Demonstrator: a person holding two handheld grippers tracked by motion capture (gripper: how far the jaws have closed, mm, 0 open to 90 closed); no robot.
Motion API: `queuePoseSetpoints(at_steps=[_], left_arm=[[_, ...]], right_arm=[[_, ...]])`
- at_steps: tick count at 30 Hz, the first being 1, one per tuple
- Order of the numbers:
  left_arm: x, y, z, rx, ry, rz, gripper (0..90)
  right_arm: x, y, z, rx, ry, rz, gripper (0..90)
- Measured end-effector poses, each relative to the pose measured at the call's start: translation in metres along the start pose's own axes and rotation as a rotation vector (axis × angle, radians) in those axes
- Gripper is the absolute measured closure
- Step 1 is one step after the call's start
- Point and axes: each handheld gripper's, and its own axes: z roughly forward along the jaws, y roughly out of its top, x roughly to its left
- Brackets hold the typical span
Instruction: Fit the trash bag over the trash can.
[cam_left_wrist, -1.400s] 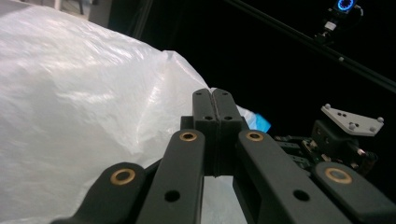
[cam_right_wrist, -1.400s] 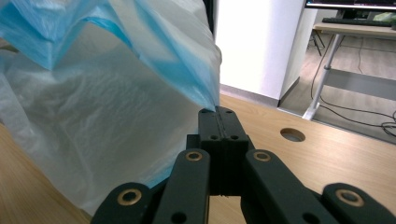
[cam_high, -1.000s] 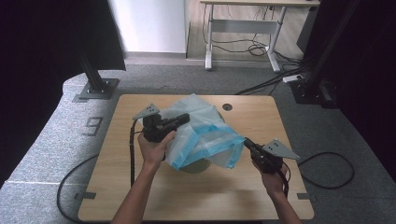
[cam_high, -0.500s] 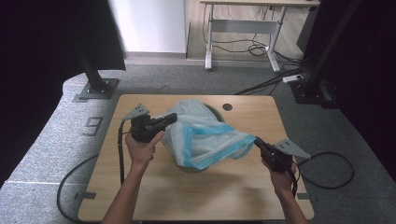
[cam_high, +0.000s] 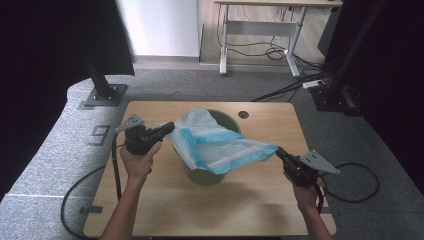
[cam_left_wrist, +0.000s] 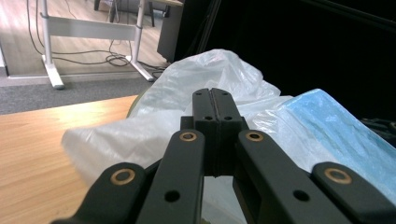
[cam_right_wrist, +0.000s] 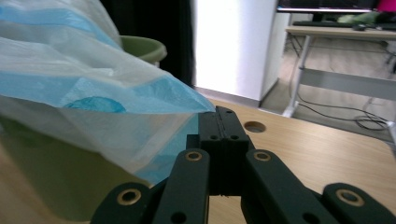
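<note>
A thin plastic bag (cam_high: 220, 145), clear with blue bands, is stretched across the top of a green bucket (cam_high: 205, 175) in the middle of the wooden table (cam_high: 165, 200). My left gripper (cam_high: 171, 127) is shut on the bag's left edge, jaws pressed together in the left gripper view (cam_left_wrist: 211, 100) with the bag (cam_left_wrist: 140, 130) bunched around them. My right gripper (cam_high: 278, 151) is shut on the bag's right corner; the right gripper view shows its closed jaws (cam_right_wrist: 224, 119) pinching the film (cam_right_wrist: 93, 107), with the bucket (cam_right_wrist: 46, 186) below and its rim behind.
A round cable hole (cam_high: 243, 114) lies in the table behind the bucket. Black cables trail from both grippers over the table's sides onto grey floor. Black stands (cam_high: 102, 92) rise at the back left and right; a white desk frame (cam_high: 260, 30) stands beyond.
Both hands have moved apart, the left one leftward and the right one rightward, pulling the bag wider and flatter over the bucket. Both grips held.
</note>
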Motion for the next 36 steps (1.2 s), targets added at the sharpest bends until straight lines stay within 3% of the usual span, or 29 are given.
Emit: queuePoseSetpoints(at_steps=[8, 11, 16, 21, 29, 36], left_arm=[[0.002, -0.007, -0.009, -0.012, -0.006, -0.004, 90.0], [0.002, -0.006, -0.009, -0.008, -0.014, 0.002, 90.0], [-0.001, -0.007, -0.007, 0.004, -0.027, 0.009, 89.9], [-0.005, -0.008, -0.002, 0.009, -0.037, 0.010, 89.9], [-0.004, -0.007, 0.001, 0.014, -0.048, 0.006, 89.9], [-0.007, -0.007, 0.001, 0.016, -0.061, 0.006, 89.9]], right_arm=[[0.014, -0.009, -0.013, 0.018, 0.163, -0.045, 84.2], [0.010, -0.005, -0.017, -0.004, 0.148, -0.041, 76.9], [-0.008, 0.018, -0.017, -0.032, 0.054, 0.003, 68.1], [-0.022, 0.035, 0.007, -0.009, 0.069, 0.027, 66.6], [-0.023, 0.035, 0.046, 0.055, 0.192, 0.033, 66.2], [0.006, 0.033, 0.047, 0.068, 0.370, -0.033, 63.1]])
